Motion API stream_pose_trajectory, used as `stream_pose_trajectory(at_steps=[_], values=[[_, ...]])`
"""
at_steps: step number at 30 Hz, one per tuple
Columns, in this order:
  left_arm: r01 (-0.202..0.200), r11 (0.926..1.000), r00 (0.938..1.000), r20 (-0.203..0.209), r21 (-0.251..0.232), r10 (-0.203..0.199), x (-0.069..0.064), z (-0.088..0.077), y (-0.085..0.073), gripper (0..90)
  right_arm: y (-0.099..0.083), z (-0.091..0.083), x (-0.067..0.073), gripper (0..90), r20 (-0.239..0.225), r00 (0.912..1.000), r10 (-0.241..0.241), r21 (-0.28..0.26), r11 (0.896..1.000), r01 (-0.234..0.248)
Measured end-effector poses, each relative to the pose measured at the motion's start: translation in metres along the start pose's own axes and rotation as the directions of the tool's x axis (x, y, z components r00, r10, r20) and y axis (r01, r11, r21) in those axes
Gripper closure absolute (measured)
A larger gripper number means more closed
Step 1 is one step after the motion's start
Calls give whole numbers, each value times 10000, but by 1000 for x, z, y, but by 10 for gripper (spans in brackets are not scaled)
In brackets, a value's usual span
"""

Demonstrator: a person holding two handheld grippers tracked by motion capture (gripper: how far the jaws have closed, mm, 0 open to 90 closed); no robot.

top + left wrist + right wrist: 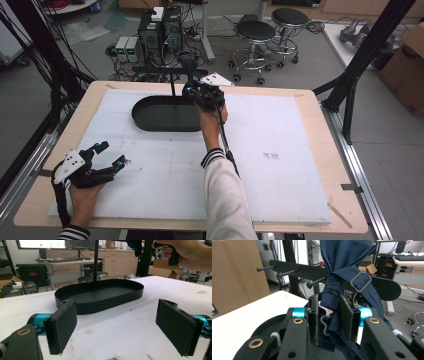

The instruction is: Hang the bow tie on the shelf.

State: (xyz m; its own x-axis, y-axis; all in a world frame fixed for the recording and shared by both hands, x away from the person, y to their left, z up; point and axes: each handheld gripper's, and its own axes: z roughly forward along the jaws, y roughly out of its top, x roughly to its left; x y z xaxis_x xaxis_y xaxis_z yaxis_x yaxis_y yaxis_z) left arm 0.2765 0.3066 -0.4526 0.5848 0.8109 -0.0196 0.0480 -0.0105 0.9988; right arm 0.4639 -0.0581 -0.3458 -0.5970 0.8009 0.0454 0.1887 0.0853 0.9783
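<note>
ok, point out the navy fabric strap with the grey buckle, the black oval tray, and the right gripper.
navy fabric strap with the grey buckle (342,272), right gripper view, on the bunched cloth above the jaws.
black oval tray (112,298), left gripper view, on its outer wall.
right gripper (333,321), right gripper view, midway between its fingertips, shut on the strap.

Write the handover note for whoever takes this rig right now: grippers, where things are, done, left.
Right gripper: shut on the navy cloth item with a buckle, held up by the black peg rack that stands on a post in the oval black tray.
Left gripper: open, empty, resting low at the near left of the white board, jaws facing the tray.
Done: cloth item picked up and brought to the rack.
Left: probably hang it on a peg and let go; it does not look hooked on yet.
</note>
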Motion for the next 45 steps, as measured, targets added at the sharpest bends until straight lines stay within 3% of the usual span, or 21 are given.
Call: stream_pose_trajectory(at_steps=[8,29,45], values=[[-12,10000,10000,4,0,12,0,0,0,176,-4,5,2,703,52,10000,-7,266,9996,6],[53,10000,10000,7,-29,-53,0,0,0,176,-11,13,-7,703,371,9991,194,321,9993,-206],[75,9999,10000,19,-82,-75,0,0,0,176,-19,22,-11,703,473,9982,370,909,9950,-412]])
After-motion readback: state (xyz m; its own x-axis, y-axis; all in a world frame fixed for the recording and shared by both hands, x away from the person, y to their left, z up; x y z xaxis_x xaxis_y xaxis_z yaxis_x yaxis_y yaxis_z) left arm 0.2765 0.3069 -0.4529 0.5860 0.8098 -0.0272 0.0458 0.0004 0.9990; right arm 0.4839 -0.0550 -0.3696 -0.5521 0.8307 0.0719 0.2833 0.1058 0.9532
